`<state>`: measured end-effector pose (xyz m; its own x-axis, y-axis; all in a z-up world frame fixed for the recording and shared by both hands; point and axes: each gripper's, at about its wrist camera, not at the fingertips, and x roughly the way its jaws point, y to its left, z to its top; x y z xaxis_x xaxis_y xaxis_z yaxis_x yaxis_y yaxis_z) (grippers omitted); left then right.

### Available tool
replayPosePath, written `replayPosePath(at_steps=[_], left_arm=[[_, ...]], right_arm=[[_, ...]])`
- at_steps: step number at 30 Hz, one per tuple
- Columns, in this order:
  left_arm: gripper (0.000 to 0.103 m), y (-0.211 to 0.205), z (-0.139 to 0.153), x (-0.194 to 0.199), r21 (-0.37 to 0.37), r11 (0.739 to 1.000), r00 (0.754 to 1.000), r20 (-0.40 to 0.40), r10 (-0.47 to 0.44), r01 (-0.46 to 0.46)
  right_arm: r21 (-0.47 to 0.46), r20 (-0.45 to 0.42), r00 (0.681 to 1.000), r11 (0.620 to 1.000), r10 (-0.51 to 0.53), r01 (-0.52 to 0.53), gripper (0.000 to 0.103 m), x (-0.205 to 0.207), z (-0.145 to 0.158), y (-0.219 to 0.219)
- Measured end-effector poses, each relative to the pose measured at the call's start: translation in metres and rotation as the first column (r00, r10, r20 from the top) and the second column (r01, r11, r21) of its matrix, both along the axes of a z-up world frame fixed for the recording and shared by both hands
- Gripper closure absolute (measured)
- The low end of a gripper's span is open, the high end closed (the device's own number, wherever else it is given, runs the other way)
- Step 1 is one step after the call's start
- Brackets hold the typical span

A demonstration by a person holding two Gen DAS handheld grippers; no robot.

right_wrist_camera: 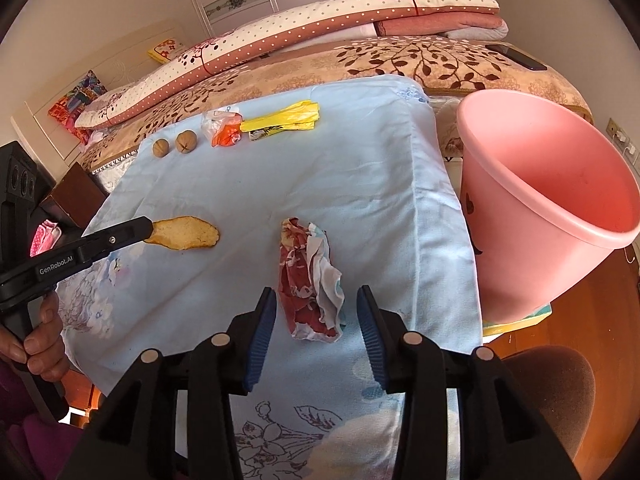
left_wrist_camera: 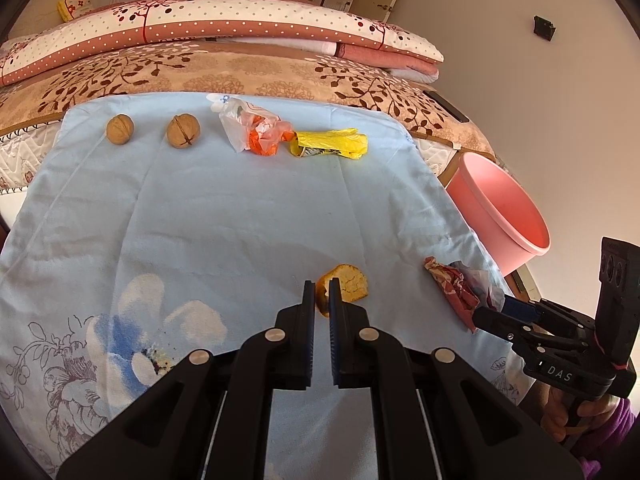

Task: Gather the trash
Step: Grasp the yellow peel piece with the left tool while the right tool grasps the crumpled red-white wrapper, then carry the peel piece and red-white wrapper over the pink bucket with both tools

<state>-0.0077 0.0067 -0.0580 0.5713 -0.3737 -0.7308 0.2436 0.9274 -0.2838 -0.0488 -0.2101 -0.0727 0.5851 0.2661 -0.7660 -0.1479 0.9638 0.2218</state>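
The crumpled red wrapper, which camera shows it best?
The right wrist view: the crumpled red wrapper lies whole between the open right gripper fingers. In the left wrist view it sits small at the cloth's right edge, partly hidden by that gripper.

A pale blue cloth (right_wrist_camera: 360,184) printed with white and blue flowers is spread over a tan bedspread (left_wrist_camera: 248,76) patterned with brown leafy branches. A white quilt (left_wrist_camera: 224,24) with dusty-pink bands and white dots is seen behind. The bin (right_wrist_camera: 560,208) is coloured pink. Two brown walnuts (left_wrist_camera: 119,129), a yellow wrapper (left_wrist_camera: 332,143), an orange-and-clear bag (left_wrist_camera: 256,132), a yellow-orange peel (right_wrist_camera: 186,233) and a dark red, white-patched wrapper (right_wrist_camera: 310,280) are shown. Black gripper bodies are fitted with blue ribbed pads (right_wrist_camera: 262,334).
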Motion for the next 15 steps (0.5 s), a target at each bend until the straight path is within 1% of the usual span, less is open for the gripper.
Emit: replayPosePath(at_steps=[2, 3, 5, 8, 13, 15], left_arm=[[0.097, -0.001, 0.003, 0.0, -0.002, 1.0, 1.0, 0.008, -0.003, 0.003], [0.097, -0.001, 0.005, -0.001, -0.004, 1.0, 1.0, 0.012, -0.004, 0.004], [0.097, -0.002, 0.008, -0.001, -0.008, 1.0, 1.0, 0.02, -0.005, 0.006], [0.097, -0.004, 0.013, -0.001, -0.01, 1.0, 0.999, 0.034, -0.014, 0.014], [0.097, -0.008, 0.022, -0.001, -0.015, 1.0, 0.999, 0.048, -0.025, 0.026], [0.098, -0.011, 0.029, -0.001, -0.011, 0.999, 0.997, 0.068, -0.036, 0.037]], right_arm=[[-0.005, 0.0, 1.0, 1.0, 0.01, -0.01, 0.063, 0.0, -0.001, 0.003], [-0.002, 0.001, 1.0, 1.0, 0.016, -0.016, 0.065, 0.0, -0.001, 0.003], [-0.004, -0.001, 1.0, 1.0, 0.02, -0.02, 0.093, 0.001, -0.001, 0.003], [0.007, -0.002, 1.0, 1.0, 0.016, -0.016, 0.097, 0.0, -0.002, 0.001], [0.016, 0.05, 0.999, 1.0, 0.01, -0.01, 0.097, -0.005, 0.007, -0.003], [0.03, 0.063, 0.998, 1.0, -0.002, 0.0, 0.097, -0.005, 0.011, -0.007]])
